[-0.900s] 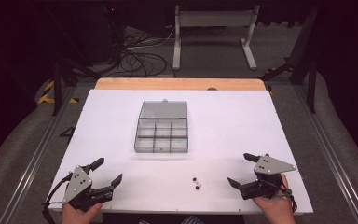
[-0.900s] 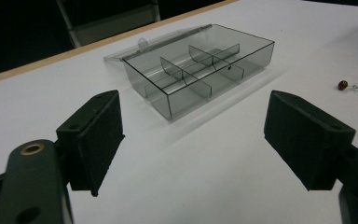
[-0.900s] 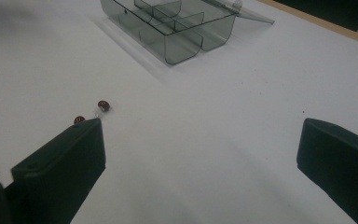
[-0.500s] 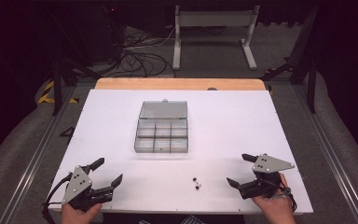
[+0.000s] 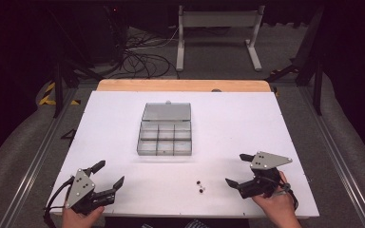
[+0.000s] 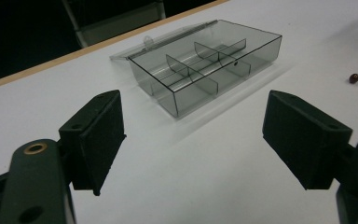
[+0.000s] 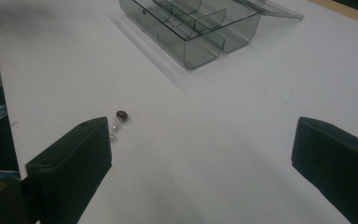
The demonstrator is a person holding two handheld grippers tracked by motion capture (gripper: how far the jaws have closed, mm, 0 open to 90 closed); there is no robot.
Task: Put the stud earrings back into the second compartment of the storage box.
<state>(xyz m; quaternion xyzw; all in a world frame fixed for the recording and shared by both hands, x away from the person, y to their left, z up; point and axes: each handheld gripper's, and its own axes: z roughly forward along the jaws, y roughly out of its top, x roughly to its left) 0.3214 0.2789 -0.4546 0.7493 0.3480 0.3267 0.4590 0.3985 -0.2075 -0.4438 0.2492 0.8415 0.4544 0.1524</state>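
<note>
Barely shifted, right hand-held gripper (image 5: 238, 169) hovers low, jaws wide, near beads (image 5: 200, 186)

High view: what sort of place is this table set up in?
Probably a lab or recording workspace: a white table on a metal rail frame, loose cables on the floor, and dark curtains behind.

We see a white table (image 5: 247, 123) edged in pale wood, a smoky grey see-through box (image 5: 164, 136), a dark red bead (image 7: 121, 114) beside a tiny clear one, and matt black grippers, left (image 5: 109, 175) and right (image 5: 237, 169), topped with grey plates
</note>
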